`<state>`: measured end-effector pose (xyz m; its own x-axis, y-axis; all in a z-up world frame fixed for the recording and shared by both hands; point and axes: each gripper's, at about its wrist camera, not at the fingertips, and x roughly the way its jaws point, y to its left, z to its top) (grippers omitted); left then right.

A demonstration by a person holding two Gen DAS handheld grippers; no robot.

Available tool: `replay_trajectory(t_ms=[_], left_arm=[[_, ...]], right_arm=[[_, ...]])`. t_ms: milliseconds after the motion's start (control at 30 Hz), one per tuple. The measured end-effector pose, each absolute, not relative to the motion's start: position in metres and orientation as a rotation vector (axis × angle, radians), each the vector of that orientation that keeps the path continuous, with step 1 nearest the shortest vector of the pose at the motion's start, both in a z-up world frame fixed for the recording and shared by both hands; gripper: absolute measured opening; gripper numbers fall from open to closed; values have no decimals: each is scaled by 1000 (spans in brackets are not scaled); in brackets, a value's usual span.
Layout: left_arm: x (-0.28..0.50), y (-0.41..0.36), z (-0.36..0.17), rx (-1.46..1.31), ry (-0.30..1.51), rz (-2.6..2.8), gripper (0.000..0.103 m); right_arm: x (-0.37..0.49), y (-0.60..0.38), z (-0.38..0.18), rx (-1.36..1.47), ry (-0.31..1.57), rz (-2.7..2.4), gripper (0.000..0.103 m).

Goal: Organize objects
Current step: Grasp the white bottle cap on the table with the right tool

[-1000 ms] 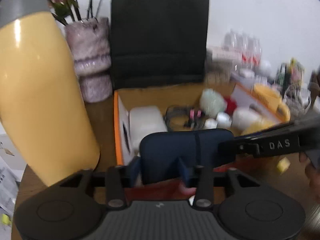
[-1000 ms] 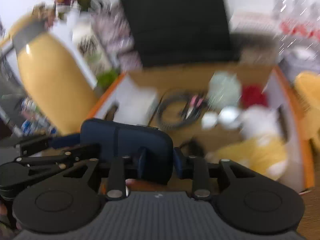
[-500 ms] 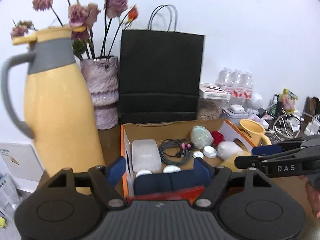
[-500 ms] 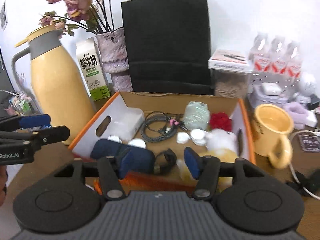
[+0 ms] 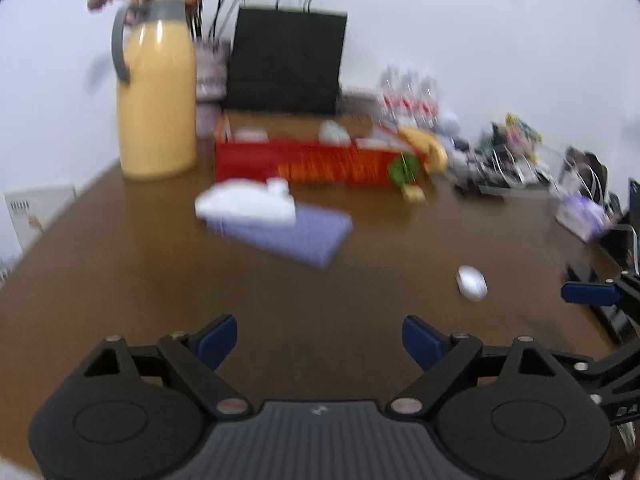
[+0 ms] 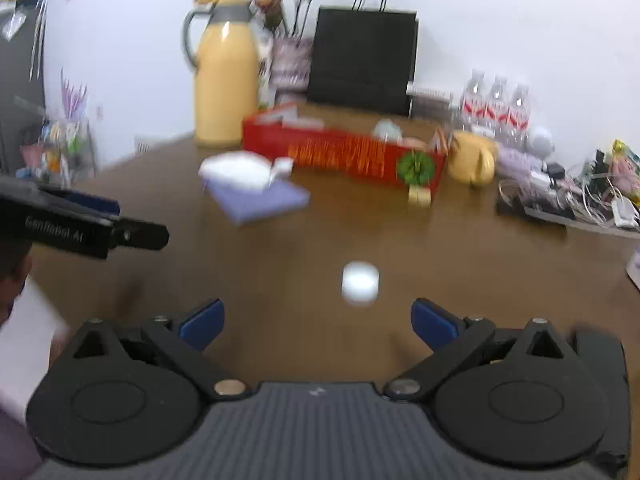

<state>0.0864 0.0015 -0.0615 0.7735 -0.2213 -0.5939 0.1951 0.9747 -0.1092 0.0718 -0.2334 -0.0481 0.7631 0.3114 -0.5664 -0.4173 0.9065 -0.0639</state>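
A red cardboard box [image 5: 312,162] holding several small items stands far back on the brown table [image 5: 160,280]; it also shows in the right wrist view [image 6: 344,152]. A purple tissue pack [image 5: 288,232] with white tissue on top lies in front of it [image 6: 256,196]. A small white object [image 6: 359,282] lies just ahead of my right gripper [image 6: 318,322], which is open and empty. My left gripper [image 5: 320,340] is open and empty, well back from the box. The white object lies to its right [image 5: 472,282]. Both views are blurred.
A yellow thermos jug [image 5: 156,92], a flower vase [image 5: 208,76] and a black paper bag [image 5: 286,60] stand behind the box. A yellow mug [image 6: 474,160], water bottles [image 6: 496,108] and a tangle of cables [image 6: 568,196] are at the right.
Both grippers let go of the dark blue case in the box, opened wide and pulled far back toward the near table edge. The views are now blurred by motion.
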Motion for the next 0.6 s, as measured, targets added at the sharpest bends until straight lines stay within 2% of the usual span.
replay_trajectory(t_ms=[133,233,300,467,533,600], left_arm=[[82,0,-65,-7,635,-207,89],[84,-5,-58,21,594,-179,89],[84,-7,-57,35,577,-160,89],[105,-6,-61,20,603,-144,88],[120,-8,-62,33,602,-137,85],[139,-12,-60,61,562,-133,79]], right_arm=[[55,-240,-45,-159,541,398,99],[70,-239,-45,-157,540,324,88],[78,-242,-47,-127,553,304,84],[104,-242,-61,-112,597,275,70],[118,-239,-67,-118,611,273,67],[135,-235,-71,-122,621,268,58]])
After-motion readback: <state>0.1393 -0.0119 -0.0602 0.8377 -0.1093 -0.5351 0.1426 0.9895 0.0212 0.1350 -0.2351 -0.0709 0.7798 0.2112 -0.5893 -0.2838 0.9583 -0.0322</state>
